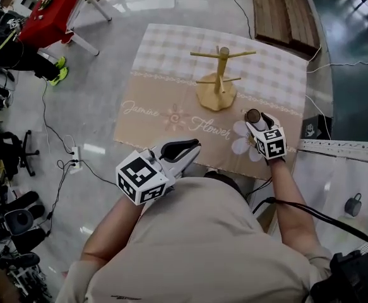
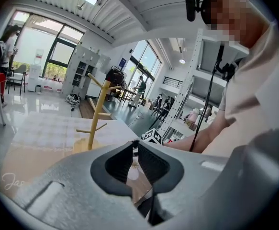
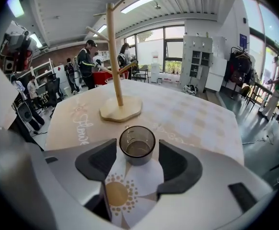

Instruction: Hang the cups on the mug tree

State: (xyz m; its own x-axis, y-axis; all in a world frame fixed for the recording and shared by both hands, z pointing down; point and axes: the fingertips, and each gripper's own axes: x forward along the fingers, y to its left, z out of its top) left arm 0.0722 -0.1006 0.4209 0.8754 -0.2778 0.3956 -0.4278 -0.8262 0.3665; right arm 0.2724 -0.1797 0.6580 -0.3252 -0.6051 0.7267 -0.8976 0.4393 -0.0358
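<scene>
A wooden mug tree (image 1: 218, 74) with bare pegs stands upright on the checked tablecloth (image 1: 165, 55), right of centre. A dark translucent cup (image 1: 253, 115) stands upright on the cloth's flower print, in front of the tree. My right gripper (image 1: 255, 121) is open; the cup (image 3: 137, 144) sits between its pads with a gap on both sides. Beyond it stands the tree (image 3: 115, 71). My left gripper (image 1: 193, 146) hovers at the table's near edge, left of the cup. Its jaws (image 2: 133, 146) are shut with nothing in them, and the tree (image 2: 97, 114) shows beyond.
A red table (image 1: 51, 11) stands at the far left and a wooden bench (image 1: 284, 11) at the far right. Cables and a power strip (image 1: 75, 156) lie on the floor at left. A dark mug (image 1: 353, 204) sits on a white surface at right.
</scene>
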